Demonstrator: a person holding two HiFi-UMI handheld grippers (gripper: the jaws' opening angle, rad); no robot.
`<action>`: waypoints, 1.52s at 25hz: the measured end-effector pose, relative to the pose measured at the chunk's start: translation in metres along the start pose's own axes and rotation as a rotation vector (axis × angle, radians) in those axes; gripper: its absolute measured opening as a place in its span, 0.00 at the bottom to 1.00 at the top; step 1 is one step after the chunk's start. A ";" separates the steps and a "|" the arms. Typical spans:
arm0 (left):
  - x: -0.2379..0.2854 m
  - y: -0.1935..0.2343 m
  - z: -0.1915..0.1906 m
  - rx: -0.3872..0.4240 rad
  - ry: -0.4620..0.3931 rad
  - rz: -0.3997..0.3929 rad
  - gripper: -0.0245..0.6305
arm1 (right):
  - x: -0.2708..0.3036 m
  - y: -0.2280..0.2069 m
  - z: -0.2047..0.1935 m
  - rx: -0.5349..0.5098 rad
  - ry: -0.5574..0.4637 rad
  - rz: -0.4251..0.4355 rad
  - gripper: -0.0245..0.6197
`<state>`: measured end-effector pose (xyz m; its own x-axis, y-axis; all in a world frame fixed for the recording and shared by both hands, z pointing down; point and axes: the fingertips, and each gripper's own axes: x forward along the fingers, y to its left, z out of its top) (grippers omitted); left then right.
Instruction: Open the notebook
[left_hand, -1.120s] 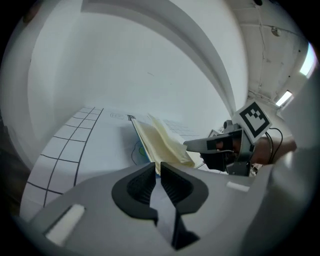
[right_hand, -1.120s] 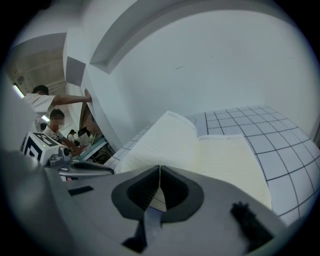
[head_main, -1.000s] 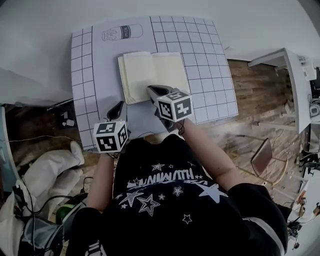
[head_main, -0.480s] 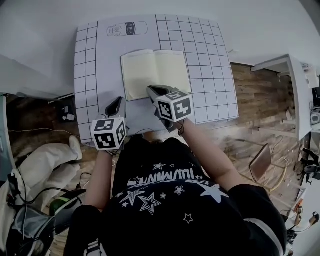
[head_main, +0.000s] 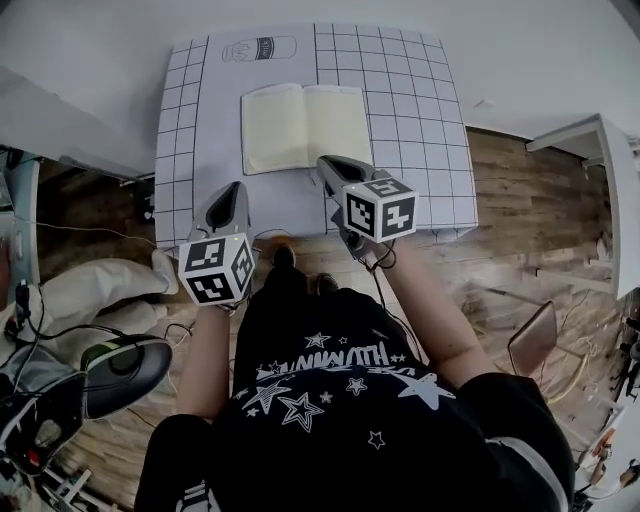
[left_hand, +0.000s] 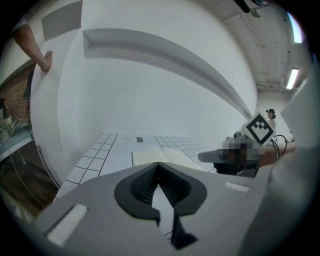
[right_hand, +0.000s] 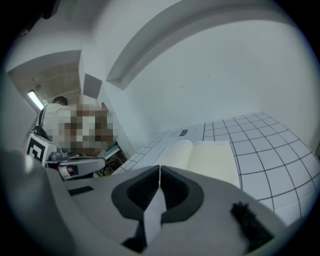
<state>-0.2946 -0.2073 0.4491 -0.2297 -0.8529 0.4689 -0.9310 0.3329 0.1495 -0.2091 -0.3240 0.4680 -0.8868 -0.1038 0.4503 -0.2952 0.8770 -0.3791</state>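
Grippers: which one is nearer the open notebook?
The right gripper: its shut tips sit at the notebook's near edge, by the right page. The left gripper, also shut, sits farther back and left, over the gridded mat.

No text can be read; shirt lettering (head_main: 325, 357) and the bottle drawing (head_main: 258, 49) on the mat (head_main: 190, 130) are unclear.

Near edge of notebook (head_main: 300, 125) right page hidden under right gripper (head_main: 327, 163) tips; touching or not, cannot tell. Person's hands hidden behind marker cubes (head_main: 216, 268). Lettering on bottle drawing (head_main: 259, 48), far end of table (head_main: 190, 120), too small to read. Table's near edge masked by torso (head_main: 330, 400). Floor clutter (head_main: 60, 400) at left cut by frame. Bystander's forearm (left_hand: 35, 45) cut off at far left.
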 end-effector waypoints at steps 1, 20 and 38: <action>-0.008 -0.007 -0.002 0.007 -0.008 0.013 0.05 | -0.008 0.001 -0.004 0.002 -0.005 0.013 0.06; -0.120 -0.005 -0.100 -0.088 0.064 0.119 0.05 | -0.052 0.023 -0.073 0.014 0.005 0.017 0.06; -0.258 0.048 -0.111 -0.007 -0.111 -0.143 0.05 | -0.103 0.190 -0.105 -0.015 -0.198 -0.189 0.06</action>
<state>-0.2483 0.0729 0.4323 -0.1254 -0.9308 0.3433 -0.9546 0.2075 0.2139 -0.1369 -0.0974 0.4344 -0.8691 -0.3552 0.3443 -0.4585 0.8397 -0.2910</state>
